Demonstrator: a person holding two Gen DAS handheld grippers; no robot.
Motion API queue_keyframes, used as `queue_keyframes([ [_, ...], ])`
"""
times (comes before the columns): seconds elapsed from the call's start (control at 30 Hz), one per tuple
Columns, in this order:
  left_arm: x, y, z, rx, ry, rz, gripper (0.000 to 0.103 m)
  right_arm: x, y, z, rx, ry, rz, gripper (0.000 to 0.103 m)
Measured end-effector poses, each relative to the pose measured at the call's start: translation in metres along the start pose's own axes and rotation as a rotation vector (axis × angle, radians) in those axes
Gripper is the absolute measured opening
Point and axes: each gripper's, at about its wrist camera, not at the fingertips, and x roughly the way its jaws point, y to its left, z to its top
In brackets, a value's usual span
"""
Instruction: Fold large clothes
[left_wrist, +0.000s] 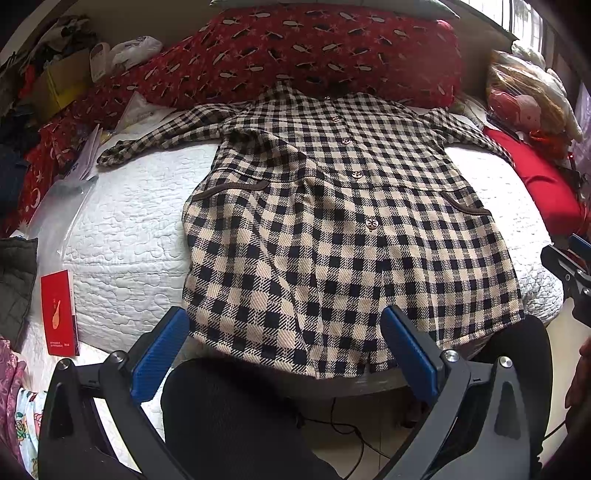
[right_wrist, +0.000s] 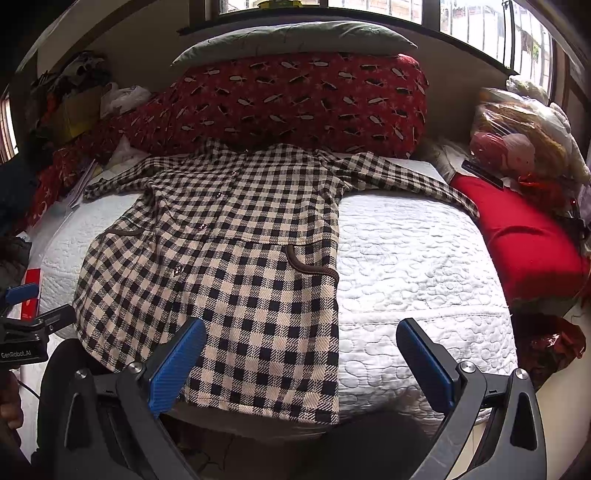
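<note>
Left wrist view: checked coat (left_wrist: 332, 229) spread flat on bed (left_wrist: 122, 221), unfolded. Left gripper (left_wrist: 284, 354) and right gripper (right_wrist: 301, 365) jaws wide open, empty. Next, probably: grasp a sleeve.

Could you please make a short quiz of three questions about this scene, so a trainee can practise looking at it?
1. True or false: the checked coat lies spread flat on the white quilt, buttons up.
2. Multiple choice: the left tool is (A) open and empty, (B) shut on a sleeve, (C) out of view.
3. Short answer: what lies at the far end of the bed, just past the coat's collar?

Key:
1. True.
2. A. The right tool is open too.
3. A big red patterned pillow.
</note>
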Motion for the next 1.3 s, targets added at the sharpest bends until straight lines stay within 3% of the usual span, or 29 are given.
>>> queue_keyframes([
  [0.1, 0.005, 0.007, 0.002, -0.018, 0.019, -0.011, 0.103, 0.004, -0.001, -0.001, 0.004, 0.009, -0.002, 0.103],
  [0.43, 0.048, 0.131, 0.01, -0.372, 0.14, 0.03, 0.103, 0.047, -0.047, -0.016, 0.11, 0.145, -0.066, 0.103],
  [0.6, 0.085, 0.157, -0.01, -0.515, 0.275, -0.093, 0.103, 0.077, -0.065, -0.032, 0.171, 0.254, -0.032, 0.102],
  [0.7, 0.108, 0.145, -0.028, -0.564, 0.36, -0.247, 0.103, 0.094, -0.064, -0.042, 0.204, 0.322, 0.042, 0.101],
  [0.73, 0.113, 0.14, -0.032, -0.582, 0.368, -0.3, 0.097, 0.098, -0.061, -0.044, 0.205, 0.34, 0.064, 0.094],
  [0.77, 0.114, 0.136, -0.033, -0.598, 0.367, -0.327, 0.086, 0.101, -0.058, -0.046, 0.201, 0.352, 0.093, 0.079],
  [0.8, 0.117, 0.133, -0.034, -0.609, 0.368, -0.35, 0.049, 0.103, -0.054, -0.048, 0.193, 0.363, 0.135, 0.066],
  [0.83, 0.119, 0.131, -0.034, -0.615, 0.377, -0.355, 0.01, 0.104, -0.05, -0.049, 0.178, 0.37, 0.176, 0.026],
  [0.87, 0.116, 0.131, -0.034, -0.637, 0.375, -0.344, 0.006, 0.104, -0.047, -0.05, 0.167, 0.375, 0.211, 0.005],
  [0.93, 0.096, 0.134, -0.03, -0.674, 0.334, -0.328, 0.006, 0.091, -0.049, -0.043, 0.178, 0.334, 0.285, 0.004],
  [1.0, 0.068, 0.137, -0.026, -0.658, 0.272, -0.314, 0.006, 0.058, -0.068, -0.029, 0.224, 0.217, 0.366, 0.004],
  [1.03, 0.057, 0.136, -0.024, -0.628, 0.255, -0.271, 0.006, 0.045, -0.078, -0.024, 0.247, 0.175, 0.378, 0.004],
  [1.13, 0.062, 0.139, -0.033, -0.625, 0.285, -0.25, 0.006, 0.032, -0.113, -0.017, 0.295, 0.143, 0.313, 0.003],
  [1.23, 0.073, 0.152, -0.05, -0.698, 0.323, -0.262, 0.006, 0.058, -0.125, -0.028, 0.322, 0.232, 0.238, 0.0],
  [1.3, 0.07, 0.163, -0.054, -0.747, 0.303, -0.272, 0.006, 0.072, -0.122, -0.037, 0.318, 0.289, 0.149, 0.0],
])
